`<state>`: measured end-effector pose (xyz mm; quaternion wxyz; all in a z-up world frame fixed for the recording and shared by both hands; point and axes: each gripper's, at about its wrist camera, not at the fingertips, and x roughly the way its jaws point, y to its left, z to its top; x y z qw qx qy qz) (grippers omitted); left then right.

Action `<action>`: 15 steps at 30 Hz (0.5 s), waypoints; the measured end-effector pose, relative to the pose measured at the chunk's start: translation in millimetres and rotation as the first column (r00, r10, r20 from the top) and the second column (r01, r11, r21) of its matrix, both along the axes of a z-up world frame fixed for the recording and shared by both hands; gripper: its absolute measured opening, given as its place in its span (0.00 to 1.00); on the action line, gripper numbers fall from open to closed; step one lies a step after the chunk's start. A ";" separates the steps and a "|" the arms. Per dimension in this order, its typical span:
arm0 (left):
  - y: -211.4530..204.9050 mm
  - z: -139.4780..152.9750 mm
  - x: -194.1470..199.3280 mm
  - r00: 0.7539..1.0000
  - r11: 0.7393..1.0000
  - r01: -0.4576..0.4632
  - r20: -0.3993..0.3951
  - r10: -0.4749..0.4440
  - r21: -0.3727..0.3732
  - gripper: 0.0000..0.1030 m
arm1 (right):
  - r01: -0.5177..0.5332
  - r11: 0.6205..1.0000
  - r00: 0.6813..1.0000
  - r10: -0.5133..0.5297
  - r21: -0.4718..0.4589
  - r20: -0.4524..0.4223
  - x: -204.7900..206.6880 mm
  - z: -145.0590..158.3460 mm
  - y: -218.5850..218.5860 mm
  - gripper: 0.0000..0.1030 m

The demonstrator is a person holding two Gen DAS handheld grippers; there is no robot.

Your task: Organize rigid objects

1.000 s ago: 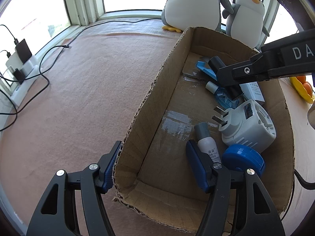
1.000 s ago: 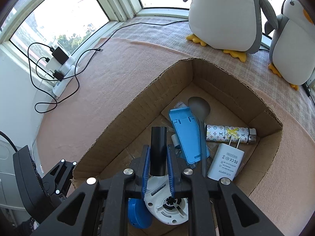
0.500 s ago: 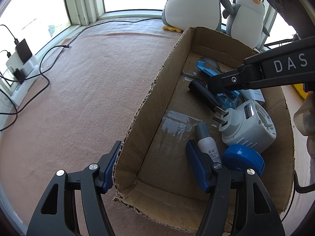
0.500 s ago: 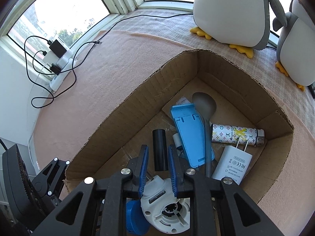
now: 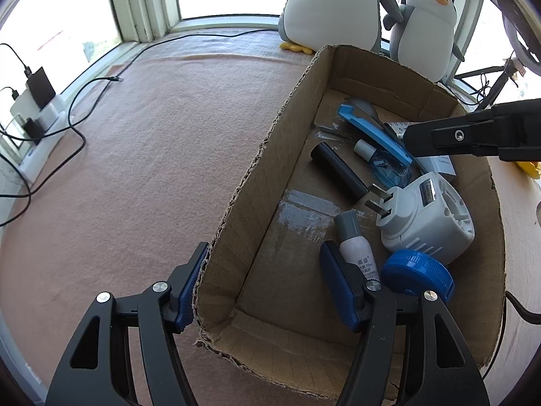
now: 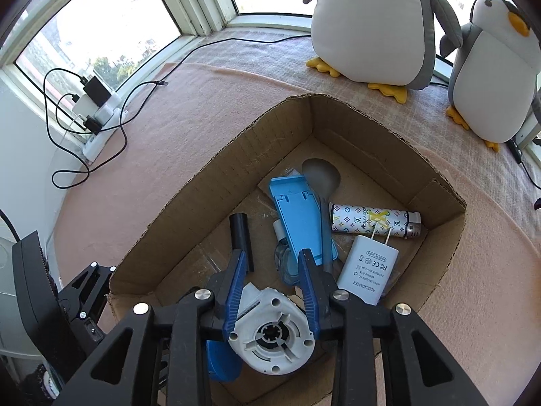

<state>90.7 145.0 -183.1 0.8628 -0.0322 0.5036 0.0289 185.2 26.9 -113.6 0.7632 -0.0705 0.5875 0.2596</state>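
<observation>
Fingers of the left gripper (image 5: 263, 284) spread wide, straddling the cardboard box's (image 5: 236, 203) near wall without clamping it. Right gripper (image 6: 270, 272) hangs parted and empty over the travel adapter (image 6: 270, 335). Just beyond its left finger, the black tube (image 6: 240, 237) lies flat, long axis pointing away.
</observation>
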 end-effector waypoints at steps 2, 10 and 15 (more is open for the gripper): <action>0.1 0.4 0.9 1.000 1.000 0.000 -0.007 0.000 0.004 0.64 | 0.012 1.000 1.000 -0.012 0.007 0.012 -4.1 6.9 -8.5 0.32; -3.5 7.8 0.0 1.000 0.999 0.000 -0.020 0.001 0.035 0.65 | 0.072 0.997 0.994 -0.074 0.028 0.076 -25.1 39.1 -52.2 0.40; -5.9 30.2 -9.3 0.999 0.996 -0.001 0.033 -0.002 0.087 0.69 | 0.125 0.991 0.984 -0.130 0.046 0.123 -44.5 62.3 -82.7 0.48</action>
